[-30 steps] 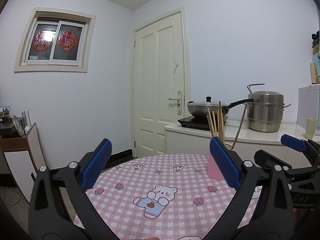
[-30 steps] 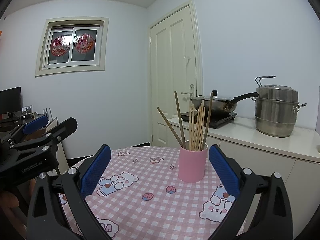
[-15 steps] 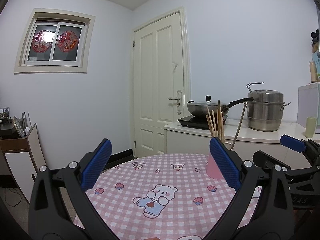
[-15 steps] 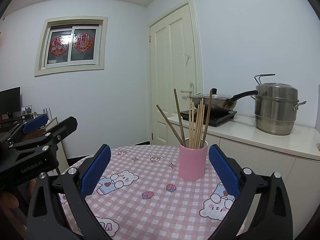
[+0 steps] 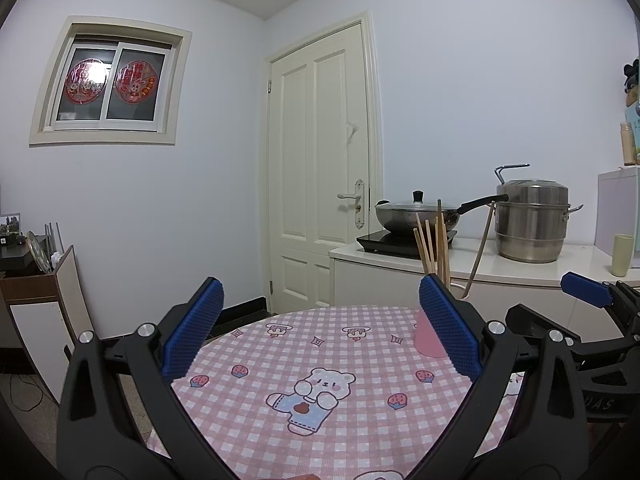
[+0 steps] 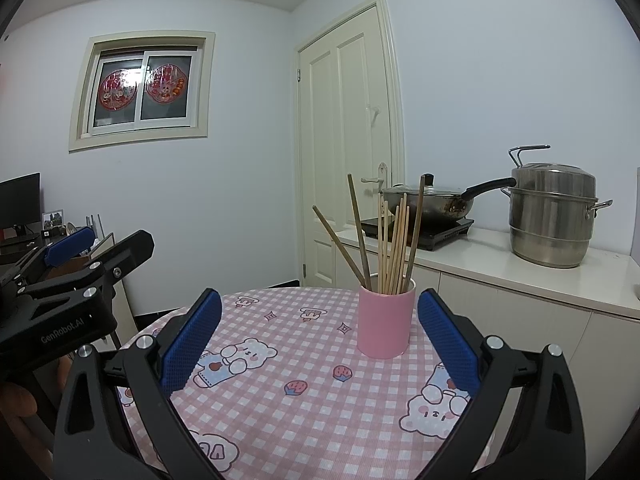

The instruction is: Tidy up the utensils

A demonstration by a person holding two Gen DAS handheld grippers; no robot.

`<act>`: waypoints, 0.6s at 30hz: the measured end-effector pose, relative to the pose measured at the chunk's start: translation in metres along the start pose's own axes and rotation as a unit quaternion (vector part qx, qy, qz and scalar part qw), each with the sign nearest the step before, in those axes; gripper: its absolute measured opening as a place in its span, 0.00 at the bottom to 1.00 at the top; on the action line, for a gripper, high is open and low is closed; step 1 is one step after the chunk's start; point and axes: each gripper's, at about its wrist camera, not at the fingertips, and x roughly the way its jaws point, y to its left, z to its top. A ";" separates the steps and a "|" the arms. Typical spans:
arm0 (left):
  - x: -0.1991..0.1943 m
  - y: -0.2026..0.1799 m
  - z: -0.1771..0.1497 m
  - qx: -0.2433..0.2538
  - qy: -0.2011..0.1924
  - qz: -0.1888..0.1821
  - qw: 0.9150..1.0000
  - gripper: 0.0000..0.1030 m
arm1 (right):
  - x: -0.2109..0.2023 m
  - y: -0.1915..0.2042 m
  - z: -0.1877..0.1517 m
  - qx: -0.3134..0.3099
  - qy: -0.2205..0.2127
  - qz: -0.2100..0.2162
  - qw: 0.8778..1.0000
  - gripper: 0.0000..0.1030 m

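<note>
Right wrist view: a pink cup stands upright on the round tabletop, which wears a pink checked cloth printed with bears and strawberries. A bundle of wooden chopsticks rises from the cup, fanned out and leaning against its rim. The right tool hovers above the tabletop on the near side of the cup, its two blue-padded fingers spread wide apart and gripping nothing; the cup sits between them, closer to the right-hand finger and not touching it. To the left of the cup, well apart from it, the left tool is seen side-on, beyond the tabletop's edge. Left wrist view: the left tool is likewise spread wide and empty, and the cup is partly hidden behind its right-hand finger. Behind the cup, along the wall, a counter carries a lidded wok on a black hob and a steel steamer pot. A cream door stands to the cup's far left.
</note>
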 end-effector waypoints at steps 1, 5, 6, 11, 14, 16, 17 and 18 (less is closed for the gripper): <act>0.000 0.000 0.000 0.000 0.000 0.000 1.000 0.94 | 0.000 0.000 0.000 0.000 0.000 0.000 1.000 0.92; 0.000 0.000 0.000 0.000 0.000 0.001 1.000 0.94 | 0.000 0.000 0.000 0.000 0.000 0.000 1.000 0.92; -0.001 0.000 -0.001 0.001 0.000 0.001 1.000 0.94 | 0.000 0.000 0.000 0.000 0.000 0.000 1.000 0.92; -0.001 0.000 -0.001 0.002 0.000 0.003 1.000 0.94 | 0.000 0.000 0.000 -0.001 0.000 0.000 1.000 0.92; 0.000 0.000 -0.001 0.002 0.000 0.003 1.000 0.94 | 0.000 0.001 -0.001 -0.001 0.000 0.000 1.000 0.92; -0.001 0.000 -0.002 0.003 -0.004 0.006 1.000 0.94 | 0.000 0.001 -0.001 -0.001 0.000 -0.001 1.000 0.92; -0.001 -0.001 -0.002 0.005 -0.005 0.007 1.000 0.94 | 0.001 0.001 -0.001 -0.002 0.000 -0.001 1.000 0.92; -0.001 -0.002 -0.002 0.007 -0.005 0.007 1.000 0.94 | 0.001 0.001 -0.002 -0.002 0.000 -0.002 1.000 0.92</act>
